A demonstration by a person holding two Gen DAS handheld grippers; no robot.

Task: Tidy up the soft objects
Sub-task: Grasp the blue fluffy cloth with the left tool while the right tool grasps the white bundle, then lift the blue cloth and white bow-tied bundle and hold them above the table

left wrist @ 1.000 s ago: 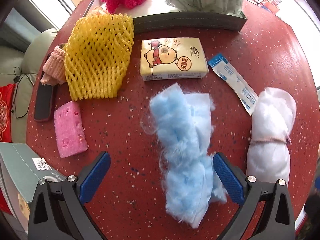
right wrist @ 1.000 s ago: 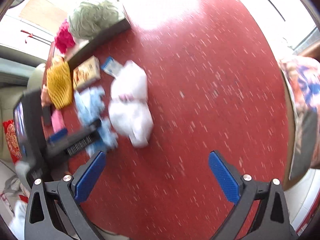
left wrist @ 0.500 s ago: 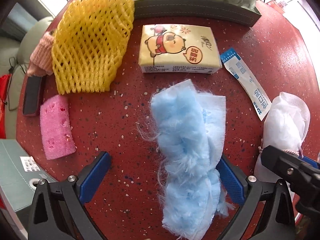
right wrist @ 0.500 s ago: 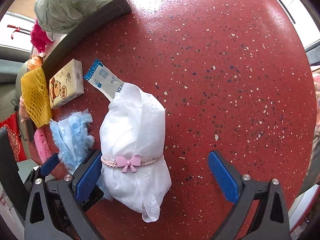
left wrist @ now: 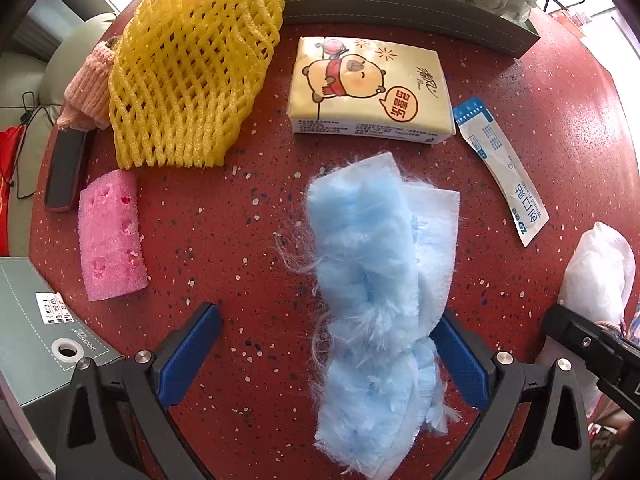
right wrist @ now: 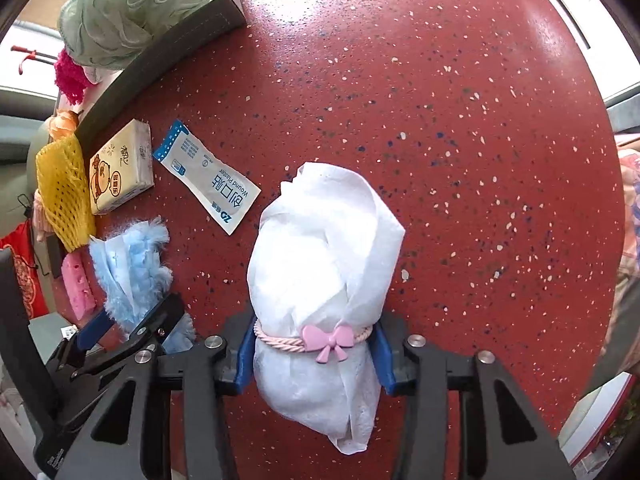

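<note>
white bundle point(right wrist: 320, 280): lying on the red speckled table point(right wrist: 440, 100), tied at the waist with a pink cord and bow point(right wrist: 328, 340), wound-plaster packet point(right wrist: 208, 184) just beside its top end

right gripper point(right wrist: 314, 350): clenched on the bundle right at the cord, blue pads pressing in from both sides

blue fluffy cloth point(left wrist: 376, 280): flat on the table, left of the bundle, below the tissue pack point(left wrist: 370, 92)

left gripper point(left wrist: 326, 356): spread wide, straddling the cloth's lower half; right pad touching the fluff, left pad well apart from it, so nothing grasped yet

step in hand: looks like a double pick-up, bundle secured, cloth only lined up

next move: probably squeeze the left side shut on the narrow pinched part of the cloth, then lift both toward the dark tray point(left wrist: 400, 4) at the back where the green puff point(right wrist: 132, 8) and magenta fuzzy thing sit; loose fibres may snag or slip, so a firm, centred pinch needed

vs half a second back: right pads were wide apart with the bundle only near one of them, now closed around it; left side slid a bit further along the cloth, same spread

also around: yellow foam net point(left wrist: 188, 80), pink sponge point(left wrist: 110, 236)
</note>
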